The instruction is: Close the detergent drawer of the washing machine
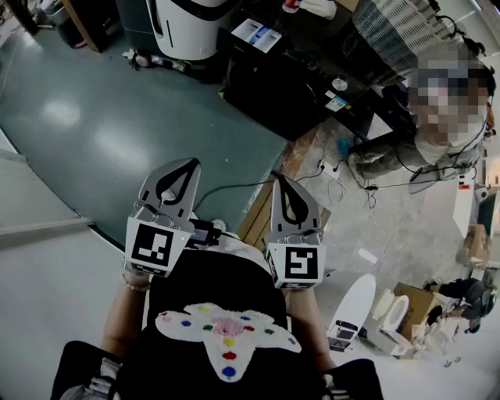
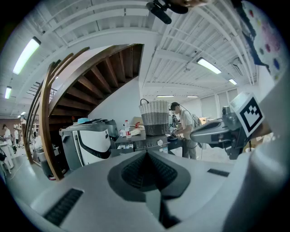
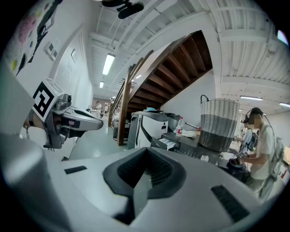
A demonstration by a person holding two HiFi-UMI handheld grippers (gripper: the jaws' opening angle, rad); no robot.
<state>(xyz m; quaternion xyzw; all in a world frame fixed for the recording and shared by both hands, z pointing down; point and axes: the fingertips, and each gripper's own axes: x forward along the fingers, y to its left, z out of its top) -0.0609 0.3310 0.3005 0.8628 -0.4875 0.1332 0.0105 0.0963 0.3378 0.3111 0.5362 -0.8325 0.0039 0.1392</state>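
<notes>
A green floor (image 1: 117, 117) fills most of the head view, and a wooden staircase (image 3: 181, 59) climbs over the room in both gripper views. Past the floor stands a dark bench (image 1: 289, 86). Just beside it is a white machine (image 1: 187, 23) with black trim. We judge this may be the washing machine, though we cannot tell for sure. No view shows the detergent drawer, so we cannot say where it sits on the machine or how far out it is. A wicker basket (image 3: 219, 122) stands on the bench, and a person (image 3: 263, 149) works at the bench's far end.

We hold the left tool (image 1: 186, 168) and the right tool (image 1: 281, 183) side by side close to our chest, pointing slightly downward and well apart from the machine. Each tool's own view shows its jaws clenched together with nothing between them. A small bottle (image 3: 180, 126) stands on the bench near the machine.

The task looks not yet begun, so the step in hand is the approach. To do it well, we think we should walk up until the drawer front is plainly in view. One tool can stay clenched so its blunt tip serves as a pusher. We would set it on the middle of the drawer front and press straight along the slide. A push at one corner could skew the drawer and jam it. We would press steadily until the front sits flush.
</notes>
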